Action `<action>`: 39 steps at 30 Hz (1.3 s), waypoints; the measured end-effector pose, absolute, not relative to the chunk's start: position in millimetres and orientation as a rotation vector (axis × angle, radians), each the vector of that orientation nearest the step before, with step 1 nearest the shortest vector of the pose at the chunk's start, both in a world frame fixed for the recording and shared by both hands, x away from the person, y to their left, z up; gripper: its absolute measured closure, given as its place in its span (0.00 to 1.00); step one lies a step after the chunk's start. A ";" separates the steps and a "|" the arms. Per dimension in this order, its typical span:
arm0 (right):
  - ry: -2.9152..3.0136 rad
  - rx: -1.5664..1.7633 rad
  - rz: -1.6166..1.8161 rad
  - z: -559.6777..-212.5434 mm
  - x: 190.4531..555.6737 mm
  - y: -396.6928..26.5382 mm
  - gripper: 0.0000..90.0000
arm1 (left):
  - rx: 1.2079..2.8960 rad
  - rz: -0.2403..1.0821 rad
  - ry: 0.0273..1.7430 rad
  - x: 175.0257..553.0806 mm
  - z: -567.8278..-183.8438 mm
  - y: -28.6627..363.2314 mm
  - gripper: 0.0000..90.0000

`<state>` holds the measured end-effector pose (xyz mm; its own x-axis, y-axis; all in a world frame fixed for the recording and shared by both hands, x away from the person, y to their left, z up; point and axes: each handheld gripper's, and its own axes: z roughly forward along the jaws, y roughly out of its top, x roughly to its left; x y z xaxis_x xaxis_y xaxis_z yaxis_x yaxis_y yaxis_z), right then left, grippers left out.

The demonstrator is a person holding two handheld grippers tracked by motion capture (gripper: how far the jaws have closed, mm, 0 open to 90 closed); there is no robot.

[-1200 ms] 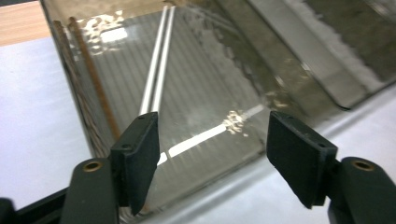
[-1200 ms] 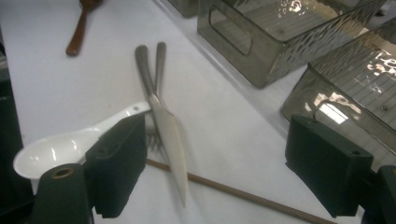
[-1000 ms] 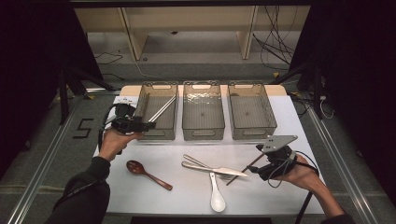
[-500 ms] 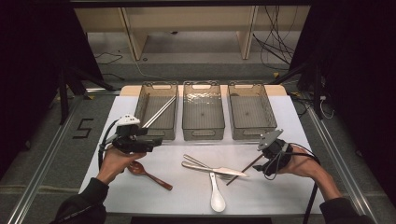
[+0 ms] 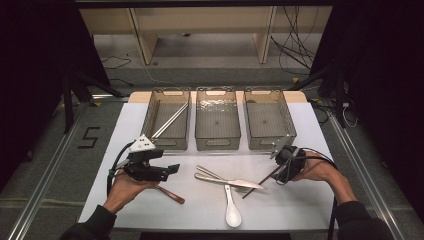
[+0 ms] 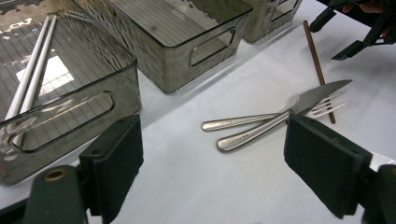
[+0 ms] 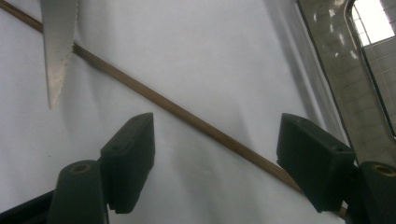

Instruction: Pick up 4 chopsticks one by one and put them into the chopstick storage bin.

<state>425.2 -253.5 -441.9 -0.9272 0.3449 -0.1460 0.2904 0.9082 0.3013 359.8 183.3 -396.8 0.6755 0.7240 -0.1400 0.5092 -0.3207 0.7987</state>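
Both pairs of jaws stood spread with nothing pinched. The right gripper [image 5: 278, 169], whose jaws had just been closing, hovered over the near end of a thin brown chopstick [image 7: 177, 111], which lay flat on the white table [image 5: 280, 210] with the stick running between the pads but apparently untouched. The left gripper [image 5: 170, 170], whose jaws had just been opening, hung empty to the left of the chopstick, above a wooden spoon [image 5: 172, 196].

The chopstick looked light, stiff and narrow, likely to roll or slip, so a pinch across its bare outer end, clear of the cutlery, seemed best. Its far tip ran under a steel knife [image 6: 280, 119] and fork [image 6: 261, 116]; a white spoon [image 5: 232, 212] lay just beyond them.

Behind the chopstick stood three smoky clear bins. The left bin [image 5: 150, 112] held two pale chopsticks [image 5: 170, 120] leaning slantwise; the middle bin [image 5: 235, 142] and right bin [image 5: 291, 131] looked empty
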 end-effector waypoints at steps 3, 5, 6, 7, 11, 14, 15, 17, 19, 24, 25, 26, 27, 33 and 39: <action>2.884 0.496 0.400 -444.6 427.0 -253.6 0.33 | 1.985 0.299 0.950 358.3 -396.2 183.0 0.21; 2.891 0.494 0.398 -446.9 428.1 -254.1 0.33 | 1.991 0.299 0.940 356.7 -396.0 182.0 0.21; 2.892 0.499 0.394 -447.6 428.8 -254.3 0.34 | 1.988 0.303 0.933 355.7 -396.2 181.2 0.21; 2.898 0.498 0.388 -448.3 429.6 -254.7 0.34 | 1.989 0.303 0.927 354.7 -396.4 180.6 0.21; 2.909 0.505 0.381 -451.0 431.9 -254.7 0.35 | 1.983 0.304 0.921 351.9 -397.3 179.5 0.20; 2.918 0.523 0.383 -453.1 434.1 -254.6 0.36 | 1.971 0.304 0.919 351.5 -396.6 180.5 0.20; 2.922 0.513 0.387 -454.1 435.5 -255.1 0.36 | 1.971 0.304 0.918 351.6 -396.7 180.6 0.20; 2.933 0.520 0.382 -455.0 437.4 -255.8 0.37 | 1.975 0.303 0.921 352.2 -397.4 180.9 0.20; 2.938 0.532 0.381 -456.6 438.2 -256.0 0.39 | 1.981 0.303 0.920 352.5 -397.8 181.3 0.19; 2.951 0.528 0.382 -458.0 440.7 -257.1 0.40 | 1.984 0.301 0.916 352.5 -399.1 179.7 0.19; 2.961 0.558 0.382 -457.5 440.5 -256.8 0.41 | 1.989 0.299 0.913 352.5 -399.4 179.6 0.19; 2.966 0.573 0.379 -457.3 440.5 -256.8 0.41 | 1.992 0.297 0.912 352.5 -399.6 179.3 0.19; 2.968 0.573 0.379 -457.4 440.8 -256.9 0.42 | 1.991 0.298 0.913 352.5 -399.9 178.9 0.19; 2.984 0.596 0.358 -455.9 439.6 -257.1 0.49 | 1.997 0.296 0.905 352.1 -400.0 178.4 0.19; 2.996 0.520 0.281 -453.6 431.1 -259.2 0.58 | 1.996 0.292 0.906 351.8 -400.1 178.2 0.19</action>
